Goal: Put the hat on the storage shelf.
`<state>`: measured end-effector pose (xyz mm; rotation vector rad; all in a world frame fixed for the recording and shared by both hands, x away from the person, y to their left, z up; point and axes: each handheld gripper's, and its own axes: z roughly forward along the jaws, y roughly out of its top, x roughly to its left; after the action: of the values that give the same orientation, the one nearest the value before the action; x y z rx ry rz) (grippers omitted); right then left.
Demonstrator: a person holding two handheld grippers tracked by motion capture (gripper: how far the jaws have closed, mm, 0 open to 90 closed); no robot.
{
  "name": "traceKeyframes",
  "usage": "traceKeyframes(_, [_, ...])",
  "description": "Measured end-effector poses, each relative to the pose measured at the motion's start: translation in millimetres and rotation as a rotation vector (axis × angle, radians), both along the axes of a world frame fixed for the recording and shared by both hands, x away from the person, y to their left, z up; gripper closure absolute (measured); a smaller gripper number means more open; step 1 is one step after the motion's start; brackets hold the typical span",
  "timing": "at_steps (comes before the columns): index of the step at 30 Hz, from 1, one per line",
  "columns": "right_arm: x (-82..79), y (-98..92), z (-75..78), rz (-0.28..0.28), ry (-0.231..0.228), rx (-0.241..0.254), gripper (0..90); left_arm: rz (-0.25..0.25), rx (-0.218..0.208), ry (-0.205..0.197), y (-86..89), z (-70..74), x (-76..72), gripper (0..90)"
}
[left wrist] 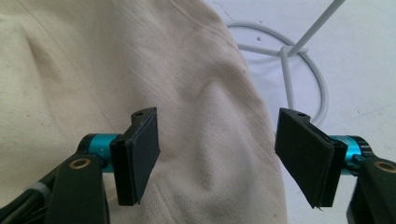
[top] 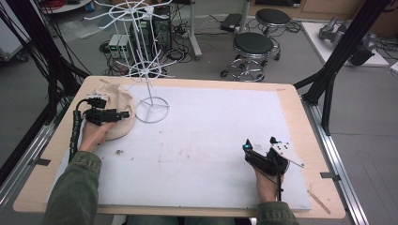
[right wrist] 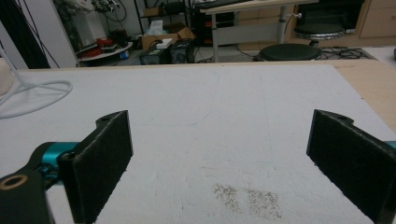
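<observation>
**Cloth at Worktop Left, Both Grippers Released**

The cloth lies bunched at the far left of the worktop, touching the base ring of the white wire rack. The left gripper hovers over the cloth, jaws spread, grasping nothing. The right gripper rests near right on the white mat, jaws spread, empty.
</observation>
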<state>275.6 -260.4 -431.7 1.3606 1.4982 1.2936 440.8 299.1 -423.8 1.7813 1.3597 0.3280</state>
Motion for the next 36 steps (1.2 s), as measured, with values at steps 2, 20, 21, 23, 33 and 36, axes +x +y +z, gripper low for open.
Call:
traceKeyframes(2, [-0.3,0.6,0.0,0.001,0.004,0.003,5.9,-0.008,-0.006,0.011,0.2,-2.2,1.0,33.1])
traceKeyframes(20, [0.3,0.9,-0.5,0.005,0.012,-0.002,5.9,-0.104,0.111,0.114,-12.5,5.0,9.1,66.3])
traceKeyframes(21, [0.4,1.0,-0.6,0.002,0.016,-0.003,6.0,-0.102,0.092,0.112,-11.3,5.4,8.6,68.3])
traceKeyframes(23, [0.7,0.5,-0.9,0.001,0.018,-0.01,6.0,-0.09,0.019,0.106,-6.6,4.2,6.8,73.7])
traceKeyframes(33, [-0.8,1.8,-0.4,0.006,0.019,-0.007,5.9,-0.105,-0.057,0.046,2.2,4.5,-2.4,80.5])
traceKeyframes(36, [-0.7,1.3,-0.3,0.005,0.019,-0.009,5.9,-0.1,-0.035,0.031,1.9,6.3,-4.7,80.7])
